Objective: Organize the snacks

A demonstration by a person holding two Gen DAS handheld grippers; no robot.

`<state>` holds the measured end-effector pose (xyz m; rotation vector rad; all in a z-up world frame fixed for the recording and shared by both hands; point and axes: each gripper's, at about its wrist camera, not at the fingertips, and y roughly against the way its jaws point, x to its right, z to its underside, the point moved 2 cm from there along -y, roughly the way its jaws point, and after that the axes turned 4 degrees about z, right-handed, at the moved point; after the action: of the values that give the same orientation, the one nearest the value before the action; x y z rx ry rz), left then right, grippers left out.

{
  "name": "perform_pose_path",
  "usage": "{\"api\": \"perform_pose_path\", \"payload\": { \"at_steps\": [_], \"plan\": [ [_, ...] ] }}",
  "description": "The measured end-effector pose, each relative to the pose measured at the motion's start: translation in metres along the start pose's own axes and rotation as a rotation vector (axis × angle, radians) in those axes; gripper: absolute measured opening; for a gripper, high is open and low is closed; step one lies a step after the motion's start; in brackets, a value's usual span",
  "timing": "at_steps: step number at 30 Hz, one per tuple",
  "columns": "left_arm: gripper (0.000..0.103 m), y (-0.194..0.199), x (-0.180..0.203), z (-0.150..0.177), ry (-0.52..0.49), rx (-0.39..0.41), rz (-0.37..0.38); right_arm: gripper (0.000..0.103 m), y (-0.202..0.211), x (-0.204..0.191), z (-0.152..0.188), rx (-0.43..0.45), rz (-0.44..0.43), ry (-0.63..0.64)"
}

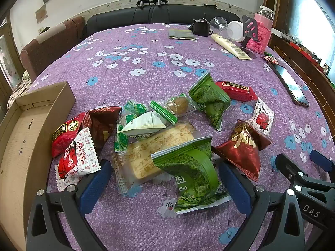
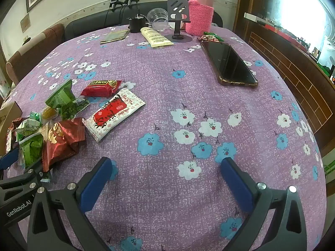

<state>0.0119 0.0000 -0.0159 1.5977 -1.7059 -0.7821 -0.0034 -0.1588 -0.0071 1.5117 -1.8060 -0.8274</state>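
Note:
Several snack packets lie in a pile on the purple flowered tablecloth (image 1: 146, 62). My left gripper (image 1: 165, 175) is open, its blue fingers either side of a green packet (image 1: 192, 173) and a clear-wrapped cake (image 1: 155, 150). A dark red pyramid packet (image 1: 242, 146) lies to its right. A red and white packet (image 1: 77, 156) lies to its left, beside an open cardboard box (image 1: 31, 129). My right gripper (image 2: 167, 175) is open and empty over bare cloth. The pile shows at the left of the right wrist view, with a red and white packet (image 2: 113, 115) nearest.
A black phone (image 2: 228, 62) lies at the right of the table. At the far edge stand a pink-sleeved bottle (image 2: 201, 14), a phone stand (image 2: 178, 16), a cream tube (image 2: 156, 37), a plastic cup (image 2: 157, 18) and a flat grey pouch (image 2: 115, 36). A dark sofa (image 1: 163, 14) is behind.

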Motion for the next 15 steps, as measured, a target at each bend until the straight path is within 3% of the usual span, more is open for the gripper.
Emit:
{"api": "perform_pose_path", "payload": {
  "at_steps": [15],
  "plan": [
    [0.103, -0.0001, 0.0000, 0.0001, -0.001, -0.006, -0.002, 0.103, 0.0001, 0.0000, 0.0001, 0.000, 0.000, 0.000]
  ]
}}
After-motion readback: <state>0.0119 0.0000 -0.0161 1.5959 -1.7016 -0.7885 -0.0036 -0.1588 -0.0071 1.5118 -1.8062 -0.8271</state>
